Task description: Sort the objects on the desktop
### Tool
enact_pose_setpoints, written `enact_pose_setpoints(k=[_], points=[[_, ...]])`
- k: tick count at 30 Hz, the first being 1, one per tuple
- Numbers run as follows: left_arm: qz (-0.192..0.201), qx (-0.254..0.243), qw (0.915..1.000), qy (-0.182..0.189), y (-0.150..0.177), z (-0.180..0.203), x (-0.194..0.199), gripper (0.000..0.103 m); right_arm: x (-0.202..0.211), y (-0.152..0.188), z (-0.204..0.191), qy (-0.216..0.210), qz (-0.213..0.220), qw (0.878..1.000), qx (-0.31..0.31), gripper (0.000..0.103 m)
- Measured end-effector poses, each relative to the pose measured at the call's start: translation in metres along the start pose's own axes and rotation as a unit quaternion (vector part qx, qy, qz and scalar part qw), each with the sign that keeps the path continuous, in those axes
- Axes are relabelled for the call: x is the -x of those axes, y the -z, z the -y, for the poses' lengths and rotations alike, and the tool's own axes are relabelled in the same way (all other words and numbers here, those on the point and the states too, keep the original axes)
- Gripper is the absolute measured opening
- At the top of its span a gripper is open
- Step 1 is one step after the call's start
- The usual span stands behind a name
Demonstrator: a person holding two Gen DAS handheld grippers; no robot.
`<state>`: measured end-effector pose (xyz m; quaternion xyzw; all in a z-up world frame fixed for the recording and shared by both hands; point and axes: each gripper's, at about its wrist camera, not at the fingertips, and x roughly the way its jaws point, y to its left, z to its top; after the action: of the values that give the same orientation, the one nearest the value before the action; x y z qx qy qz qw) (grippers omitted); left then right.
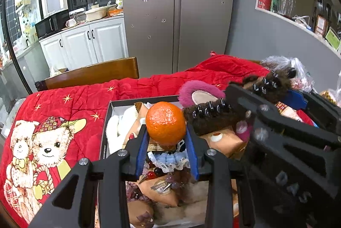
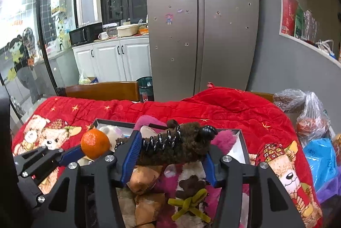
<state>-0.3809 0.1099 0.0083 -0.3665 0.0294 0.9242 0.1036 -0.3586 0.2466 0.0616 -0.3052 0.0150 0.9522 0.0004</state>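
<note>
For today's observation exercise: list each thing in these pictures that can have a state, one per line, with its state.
Orange: gripped in the left claw, above the box.
Furry brown hair clip: between the right claw's fingers, teeth closed.
Box: open, full of toys.
Fridge: doors shut.
White cabinets: shut.

The orange (image 1: 165, 122) is bright orange with a pebbled shine. The furry hair claw clip (image 2: 179, 148) is dark brown with glossy black teeth. The left claw (image 1: 167, 142) and right claw (image 2: 172, 155) are black with blue pads. The quilt (image 1: 64, 104) is red, scattered with gold stars and printed with cream teddy bears in checked caps. The plush toy (image 1: 200, 93) is magenta with a pale inner ear. The fridge (image 2: 202, 25) is silver, dotted with small stickers.
</note>
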Motion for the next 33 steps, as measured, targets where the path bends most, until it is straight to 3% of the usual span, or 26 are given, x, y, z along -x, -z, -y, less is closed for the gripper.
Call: enact_pose_setpoints(k=[2,3,4,6,16,25,29,33], points=[[0.007,-0.007,0.9999,0.003,-0.001,0.001,0.004,0.052,0.002,-0.001,0.001,-0.013,0.003,1.000,-0.006,0.075],[0.013,-0.014,0.9998,0.000,-0.001,0.003,0.007,0.070,0.004,-0.001,0.001,-0.018,0.005,1.000,-0.009,0.078],[0.020,-0.019,0.9996,-0.006,-0.002,0.005,0.010,0.081,0.007,-0.001,0.000,-0.016,0.011,1.000,-0.007,0.078],[0.033,-0.023,0.9991,-0.015,-0.003,0.006,0.016,0.086,0.012,-0.003,-0.004,-0.006,0.023,1.000,0.004,0.080],[0.032,-0.003,0.9995,-0.004,-0.008,-0.004,0.024,0.088,0.021,-0.007,-0.001,-0.006,0.030,1.000,0.002,0.082],[0.034,-0.018,0.9992,0.001,-0.008,0.008,0.034,0.088,0.024,-0.006,-0.010,0.006,0.025,1.000,0.015,0.082],[0.035,-0.016,0.9992,-0.005,-0.009,0.012,0.055,0.088,0.036,-0.008,-0.014,0.008,0.021,1.000,0.018,0.082],[0.051,0.003,0.9987,-0.007,-0.005,0.009,0.101,0.091,0.067,-0.012,-0.010,0.012,0.015,1.000,0.003,0.082]])
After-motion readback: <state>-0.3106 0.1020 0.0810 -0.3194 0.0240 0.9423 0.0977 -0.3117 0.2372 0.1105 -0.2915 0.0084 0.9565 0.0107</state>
